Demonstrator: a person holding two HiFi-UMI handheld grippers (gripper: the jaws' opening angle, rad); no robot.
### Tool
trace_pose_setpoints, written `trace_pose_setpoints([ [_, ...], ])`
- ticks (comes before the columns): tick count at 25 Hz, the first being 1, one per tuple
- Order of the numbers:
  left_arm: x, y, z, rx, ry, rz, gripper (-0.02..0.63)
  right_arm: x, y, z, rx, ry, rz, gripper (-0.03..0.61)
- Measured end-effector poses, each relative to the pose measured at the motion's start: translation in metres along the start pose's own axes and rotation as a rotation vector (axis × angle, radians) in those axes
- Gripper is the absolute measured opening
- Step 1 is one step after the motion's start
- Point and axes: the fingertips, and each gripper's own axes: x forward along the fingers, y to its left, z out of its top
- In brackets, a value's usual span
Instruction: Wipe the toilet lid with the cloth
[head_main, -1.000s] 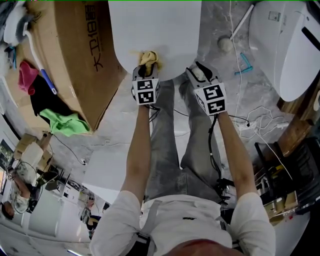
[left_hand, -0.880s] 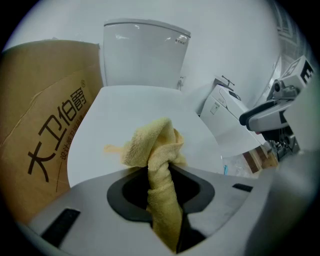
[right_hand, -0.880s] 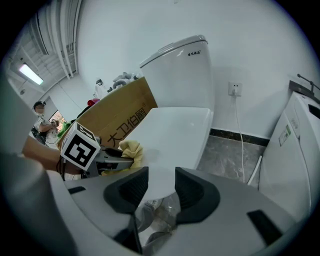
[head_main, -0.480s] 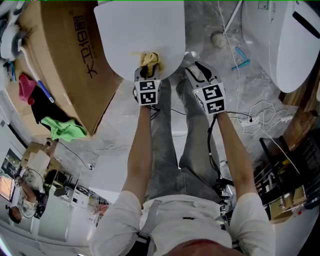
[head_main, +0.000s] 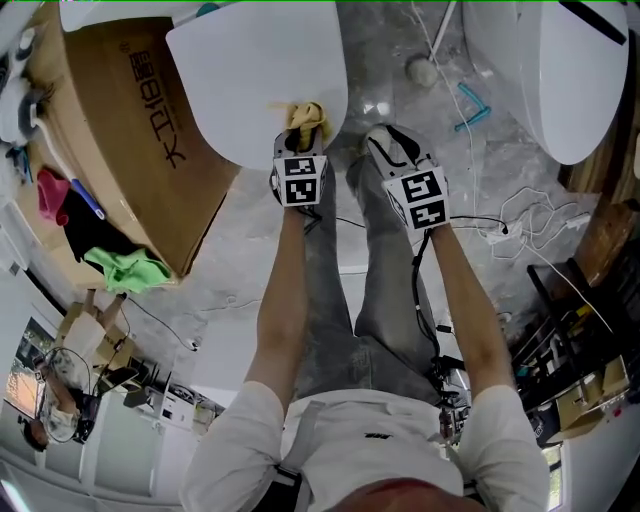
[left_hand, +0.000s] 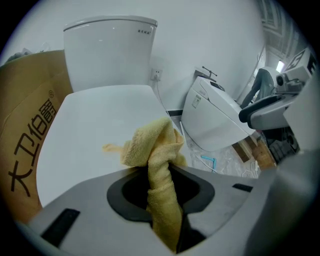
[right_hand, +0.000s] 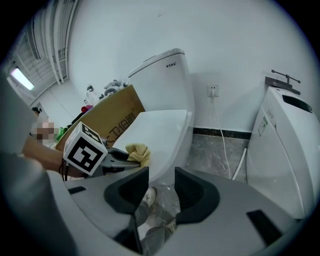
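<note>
— Left gripper (left_hand: 161, 186): what has it got?
— Its jaws are clamped on the yellow cloth (left_hand: 150, 150). The cloth's bunched end sits on the closed toilet lid (left_hand: 95, 125), near the lid's front edge.
— And the right gripper (right_hand: 156, 192)?
— Jaws apart, nothing between them. It's held just off the lid's front edge, beside the left one.
— Anything else by the lid?
— A cardboard box (head_main: 130, 130), just beside the lid on the person's left.

Bright, even white light with only faint shadows washes the toilet lid (head_main: 260, 80) almost featureless, a ceiling lamp (right_hand: 17, 77) glares at far left, and both gripper views bulge fisheye-like into black corners, nearest parts soft.
</note>
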Motion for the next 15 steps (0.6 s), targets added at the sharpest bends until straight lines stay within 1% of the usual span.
trace_pose_setpoints([
  [4,0.002,-0.02,0.006,0.039,0.007,-0.055,0.117,-0.012,-0.002,0.002,-0.005,-0.005,-0.013,0.178],
  [7,-0.011,-0.034,0.022,0.054,-0.021,-0.078,0.118,-0.027,0.002,0.013,-0.037,-0.004,-0.007,0.178],
  [10,-0.037,-0.047,0.043,0.065,-0.061,-0.087,0.117,-0.051,0.007,0.036,-0.065,-0.031,-0.003,0.178],
  [15,-0.096,-0.053,0.09,0.089,-0.141,-0.082,0.118,-0.089,0.019,0.08,-0.137,-0.073,0.001,0.178],
])
